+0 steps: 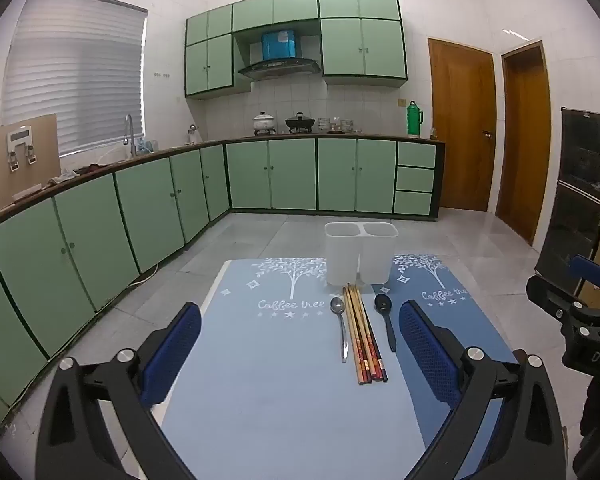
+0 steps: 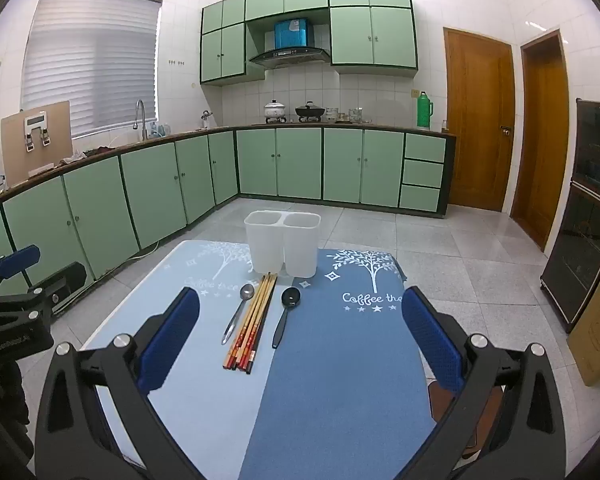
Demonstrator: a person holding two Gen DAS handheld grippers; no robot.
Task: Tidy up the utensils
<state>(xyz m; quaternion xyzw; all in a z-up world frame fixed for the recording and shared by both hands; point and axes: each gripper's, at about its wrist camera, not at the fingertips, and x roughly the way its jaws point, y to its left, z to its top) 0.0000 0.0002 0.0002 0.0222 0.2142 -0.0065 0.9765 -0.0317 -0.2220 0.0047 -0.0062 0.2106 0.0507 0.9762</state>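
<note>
Chopsticks [image 1: 365,336], bundled, centre of left-wrist frame on desk [image 1: 268,380], between metal spoon [image 1: 339,322] and black spoon [image 1: 385,320]; white two-compartment holder [image 1: 360,258] above. Left tongs [image 1: 300,344] wide, empty. Right-wrist frame: same items left of centre; right tongs [image 2: 300,334] wide, empty.

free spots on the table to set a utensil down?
Bare: light mat left of the metal spoon; dark mat right of the black spoon; near edge below the chopsticks. Crowded: centre strip, spoons flanking chopsticks up to the white holder. Both grippers open, empty.
</note>
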